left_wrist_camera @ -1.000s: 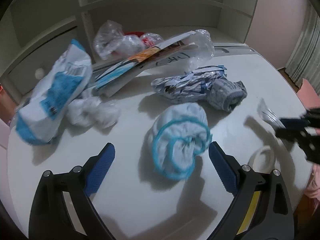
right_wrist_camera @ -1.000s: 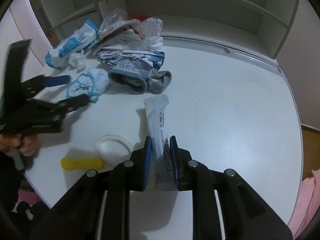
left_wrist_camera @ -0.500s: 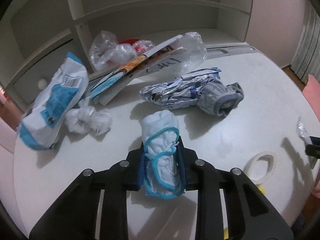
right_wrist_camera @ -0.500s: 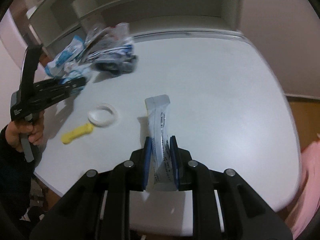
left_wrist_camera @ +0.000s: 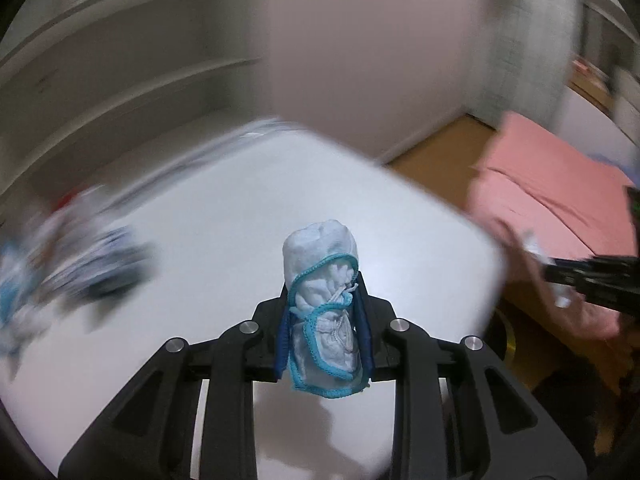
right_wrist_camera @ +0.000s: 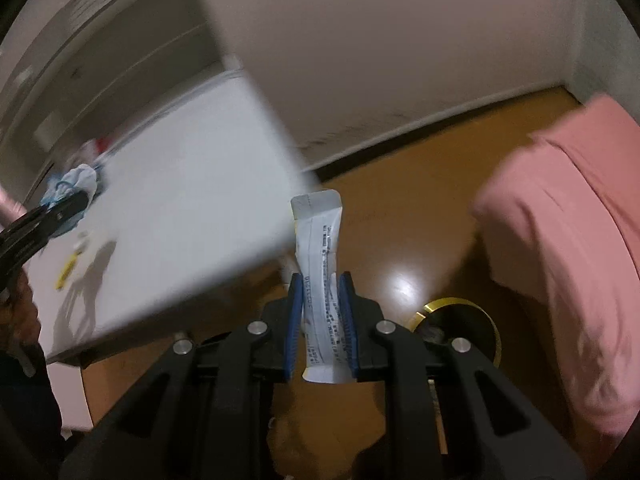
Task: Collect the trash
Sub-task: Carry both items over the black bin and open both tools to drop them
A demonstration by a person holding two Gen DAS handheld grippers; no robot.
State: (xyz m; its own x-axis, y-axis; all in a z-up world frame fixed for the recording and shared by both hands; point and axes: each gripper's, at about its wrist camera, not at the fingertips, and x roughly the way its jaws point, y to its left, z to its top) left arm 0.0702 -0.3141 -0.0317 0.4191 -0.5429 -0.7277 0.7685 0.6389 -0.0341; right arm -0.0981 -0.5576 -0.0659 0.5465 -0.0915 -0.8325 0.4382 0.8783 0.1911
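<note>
My left gripper is shut on a crumpled white wad with a blue elastic edge, held above the white table. My right gripper is shut on a flat white sachet with dark print, held out past the table's edge over the wooden floor. A round bin with a gold rim sits on the floor just below and right of the right gripper. The remaining heap of wrappers and bags shows as a blur at the table's left. In the left wrist view the right gripper enters from the right edge.
A pink cloth-covered piece of furniture stands right of the bin. White shelving backs the table. A yellow object and a small white item lie near the table's front edge. A person's hand holds the left gripper.
The left gripper closed on the blue-edged wad, lifted it and swung right. The right gripper carried the sachet off the table to above the floor near the bin.
</note>
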